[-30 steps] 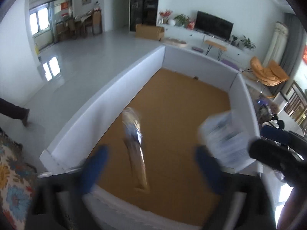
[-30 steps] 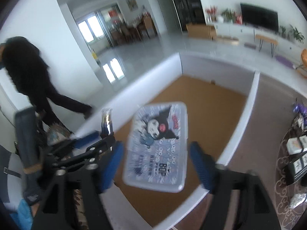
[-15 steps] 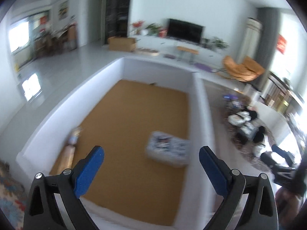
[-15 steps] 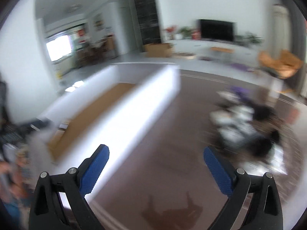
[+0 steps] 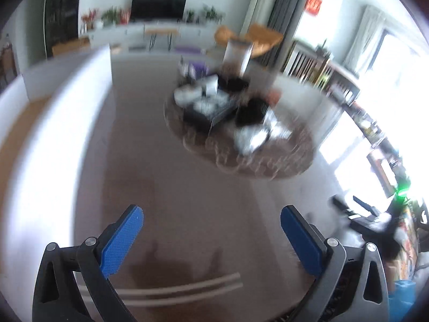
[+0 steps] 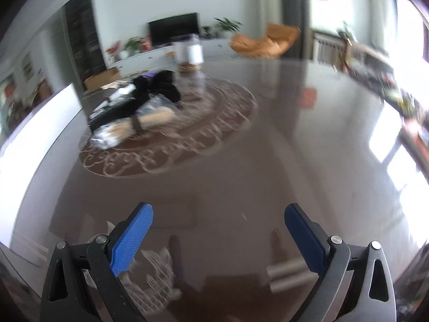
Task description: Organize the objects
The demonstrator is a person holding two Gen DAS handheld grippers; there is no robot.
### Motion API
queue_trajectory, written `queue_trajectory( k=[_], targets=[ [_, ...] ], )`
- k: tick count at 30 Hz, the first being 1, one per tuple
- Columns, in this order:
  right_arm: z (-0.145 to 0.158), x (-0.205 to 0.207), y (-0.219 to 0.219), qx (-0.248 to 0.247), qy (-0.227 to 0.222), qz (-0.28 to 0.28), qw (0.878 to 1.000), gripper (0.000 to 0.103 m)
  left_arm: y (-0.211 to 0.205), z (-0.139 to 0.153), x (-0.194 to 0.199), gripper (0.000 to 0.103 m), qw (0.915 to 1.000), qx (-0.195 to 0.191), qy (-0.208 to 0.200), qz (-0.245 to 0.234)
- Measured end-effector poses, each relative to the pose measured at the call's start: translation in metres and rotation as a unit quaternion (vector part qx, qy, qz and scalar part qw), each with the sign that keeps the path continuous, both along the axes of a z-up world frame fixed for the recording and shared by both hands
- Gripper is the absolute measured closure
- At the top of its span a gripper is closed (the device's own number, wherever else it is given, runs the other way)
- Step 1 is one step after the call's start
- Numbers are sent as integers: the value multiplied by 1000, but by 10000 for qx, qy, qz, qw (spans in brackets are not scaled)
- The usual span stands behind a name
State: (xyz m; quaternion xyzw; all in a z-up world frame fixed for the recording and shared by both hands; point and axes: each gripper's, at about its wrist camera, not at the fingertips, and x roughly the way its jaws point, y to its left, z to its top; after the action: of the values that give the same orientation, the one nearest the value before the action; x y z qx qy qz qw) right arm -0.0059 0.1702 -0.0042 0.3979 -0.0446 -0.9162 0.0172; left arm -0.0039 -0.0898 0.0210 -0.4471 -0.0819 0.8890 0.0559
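Both grippers, left (image 5: 211, 230) and right (image 6: 218, 229), now empty with jaws wide (box and packet released into the tray (image 5: 61, 123)), swing toward the pile (image 6: 134, 120) right of it for the next pick.

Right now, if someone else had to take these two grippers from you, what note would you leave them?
Left gripper: open, nothing between its blue pads.
Right gripper: open and empty too.
Both point down over the brown tabletop.
Things to sort: a blurred pile of packets, black items and a tan roll sits on the round patterned mat, with a clear jar behind it.
The white-walled box lies to the left of the tabletop; its contents are not visible now.
Done: cannot tell from these views.
Left: pick from the pile, probably carrying items to the box.
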Motion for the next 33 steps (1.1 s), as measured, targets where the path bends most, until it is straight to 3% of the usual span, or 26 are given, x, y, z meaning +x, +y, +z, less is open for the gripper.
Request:
queue_trajectory(
  k=[5,12,17,20,26,33],
  targets=[
    [-1,-6,5,26,-97,71,9999,4,0,-40,-28,0,9985,-475,-206,183],
    [-12,-12,-6,163,-277,224,9992,4,-14,-61,-62,0,9947,-653,-401,688],
    [-13,-10,-9,219,-281,276,9990,3,-15,-62,-58,0,9940,-757,-308,731],
    [-14,-10,-11,226,-283,294,9989,0,-8,-63,-59,0,9926,-1013,-305,597],
    [-17,-10,-21,555,-283,324,9975,0,-8,-63,-59,0,9929,-1008,-279,558],
    [-17,-10,-21,544,-274,336,9976,0,-8,-62,-59,0,9929,-1013,-277,563]
  ],
)
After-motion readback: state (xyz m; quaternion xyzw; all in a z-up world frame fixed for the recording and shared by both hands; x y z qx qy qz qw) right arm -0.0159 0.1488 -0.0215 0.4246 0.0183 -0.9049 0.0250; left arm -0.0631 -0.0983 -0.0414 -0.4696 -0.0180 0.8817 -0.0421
